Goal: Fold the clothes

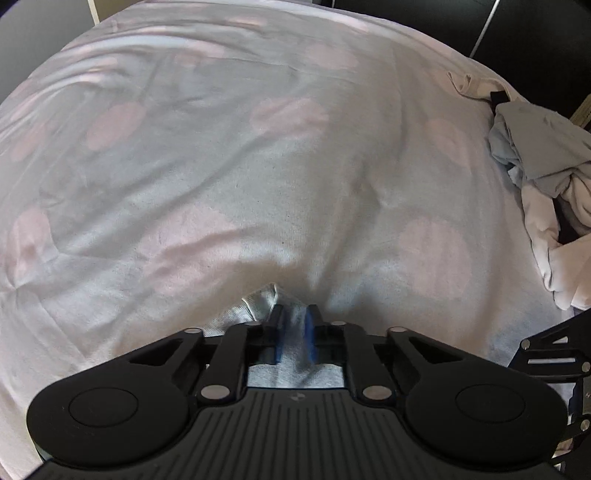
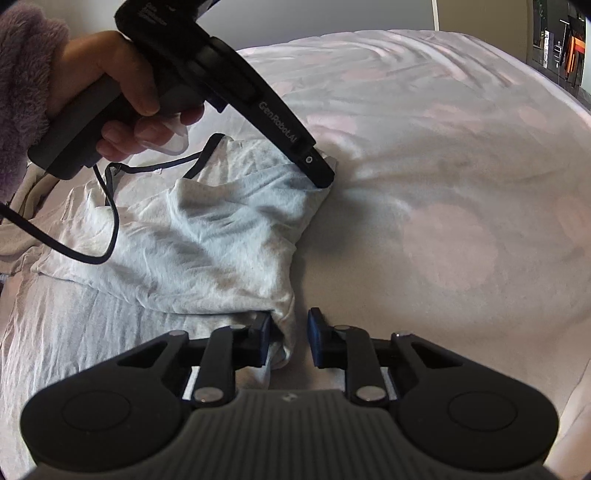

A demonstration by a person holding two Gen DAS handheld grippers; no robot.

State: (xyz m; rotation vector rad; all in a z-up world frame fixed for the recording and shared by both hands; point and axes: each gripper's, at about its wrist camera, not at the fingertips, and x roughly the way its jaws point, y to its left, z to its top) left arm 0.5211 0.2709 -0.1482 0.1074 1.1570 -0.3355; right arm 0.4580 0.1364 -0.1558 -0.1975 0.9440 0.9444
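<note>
White lettering reading "GenRobot.AI" runs along the black plastic body of the left gripper (image 2: 320, 176), slanting toward five o'clock in the right wrist view. A small pale emblem, probably a logo, marks the ribbed black housing (image 1: 297, 398) at six o'clock; it is illegible.

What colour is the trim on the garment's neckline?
Black trim on a light grey garment; clearest in the right wrist view.

- Bed sheet (image 1: 295, 155), pale with faint pink round patches, creased, covering the whole work surface.
- Black cable (image 2: 110, 236), looped across the fabric at the left.
- Dark furniture (image 1: 535, 33) beyond the bed's far edge.
</note>
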